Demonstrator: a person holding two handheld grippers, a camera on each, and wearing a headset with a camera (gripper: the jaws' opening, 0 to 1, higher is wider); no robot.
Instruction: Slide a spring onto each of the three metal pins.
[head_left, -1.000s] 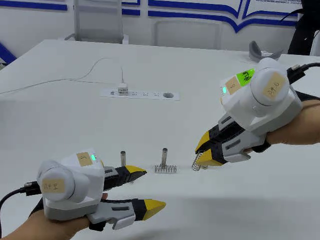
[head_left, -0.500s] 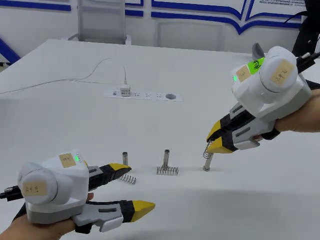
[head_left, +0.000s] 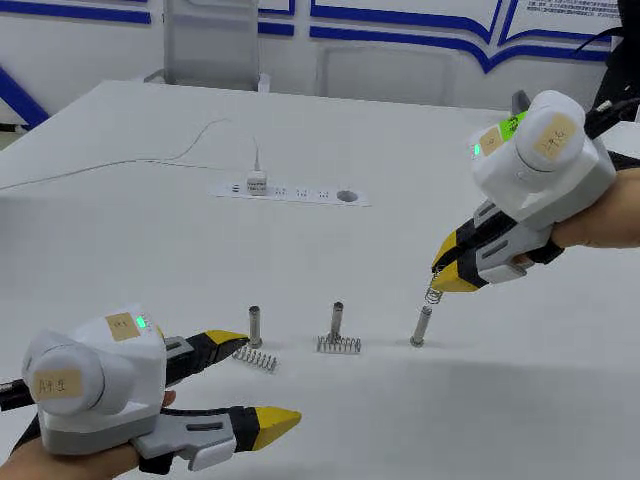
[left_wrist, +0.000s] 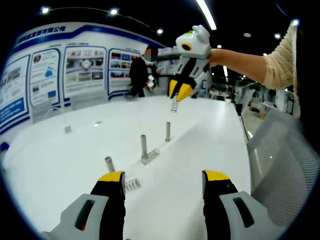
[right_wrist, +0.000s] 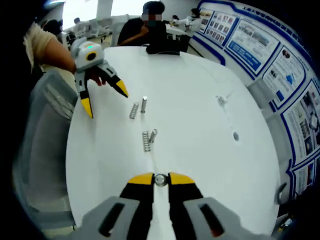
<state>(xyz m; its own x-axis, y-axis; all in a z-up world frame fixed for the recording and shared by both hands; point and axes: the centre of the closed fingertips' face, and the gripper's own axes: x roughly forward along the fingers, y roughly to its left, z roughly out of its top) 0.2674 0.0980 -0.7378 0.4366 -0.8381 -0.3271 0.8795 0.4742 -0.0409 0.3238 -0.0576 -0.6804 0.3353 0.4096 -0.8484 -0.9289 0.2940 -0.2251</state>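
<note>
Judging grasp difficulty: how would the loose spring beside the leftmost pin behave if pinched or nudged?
The spring lies on its side on the smooth white table, so a nudge would probably roll it. Its thin open coils suggest it is light and may squash or flick away when pinched.

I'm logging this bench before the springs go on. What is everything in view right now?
upright metal pins: three, silver, in a row on the table
coiled metal springs: three, silver; one lying by the left pin, one lying at the middle pin's base, one held just over the right pin
white power strip: one, white, farther back on the table, with a plug and cable
white table: one, white, under everything
grey chair: one, grey, behind the table
person in dark clothes: one, beyond the table's far end
left gripper: one, white and black with yellow tips, open, near the left pin
right gripper: one, same colours, shut on a spring
</note>
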